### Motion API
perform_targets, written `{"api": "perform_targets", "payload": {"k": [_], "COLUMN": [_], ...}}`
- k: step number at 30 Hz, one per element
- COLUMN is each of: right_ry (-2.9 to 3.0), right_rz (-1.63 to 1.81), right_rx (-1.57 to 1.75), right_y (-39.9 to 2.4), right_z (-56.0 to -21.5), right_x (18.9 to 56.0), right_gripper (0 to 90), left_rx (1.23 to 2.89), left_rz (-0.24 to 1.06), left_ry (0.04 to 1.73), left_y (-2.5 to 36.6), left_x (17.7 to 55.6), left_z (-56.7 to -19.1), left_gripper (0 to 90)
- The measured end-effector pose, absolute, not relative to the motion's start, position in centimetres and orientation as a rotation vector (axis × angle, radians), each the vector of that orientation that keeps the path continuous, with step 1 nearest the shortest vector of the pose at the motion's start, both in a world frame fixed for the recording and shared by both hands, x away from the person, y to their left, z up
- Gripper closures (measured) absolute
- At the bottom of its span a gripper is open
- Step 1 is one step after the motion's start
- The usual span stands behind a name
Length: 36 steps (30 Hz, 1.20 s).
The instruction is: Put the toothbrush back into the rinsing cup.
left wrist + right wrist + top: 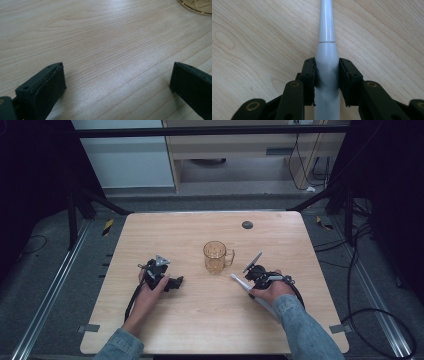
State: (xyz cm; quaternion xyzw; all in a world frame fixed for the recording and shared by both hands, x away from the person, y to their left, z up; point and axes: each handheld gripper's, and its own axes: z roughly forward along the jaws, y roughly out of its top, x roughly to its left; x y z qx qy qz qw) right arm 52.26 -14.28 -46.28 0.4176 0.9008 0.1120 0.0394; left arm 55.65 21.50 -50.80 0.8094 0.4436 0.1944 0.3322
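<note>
Now right gripper (327, 82) jaws clamped on grey-white toothbrush (326, 50).

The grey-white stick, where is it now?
In the high view the stick lies on the table, right of the mug, clamped in the right gripper.

From above our side of the table (210, 320) we looked forward and down, far enough back to take in all four edges and the floor beyond the far edge. The left gripper (175, 282) carried a camera that sat very low and close over the wood, facing toward the amber mug (216, 257), whose base (197, 6) cut into its top right corner. The right gripper (248, 287) camera looked along its own jaws, close over the wood near the right edge. With the high view, each shared a patch of tabletop; the left one shared the mug too.
</note>
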Motion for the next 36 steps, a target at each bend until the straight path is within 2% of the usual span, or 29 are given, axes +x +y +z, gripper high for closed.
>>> {"api": "perform_targets", "payload": {"k": [36], "right_ry": [2.656], "right_rz": [0.48], "right_rx": [1.36], "right_y": [-17.9], "right_z": [-41.4], "right_x": [54.0], "right_gripper": [67.3], "left_rx": [2.114], "left_rz": [0.508], "left_ry": [1.159], "left_y": [21.5], "left_x": [55.7], "left_z": [-50.8], "left_gripper": [0.0]}}
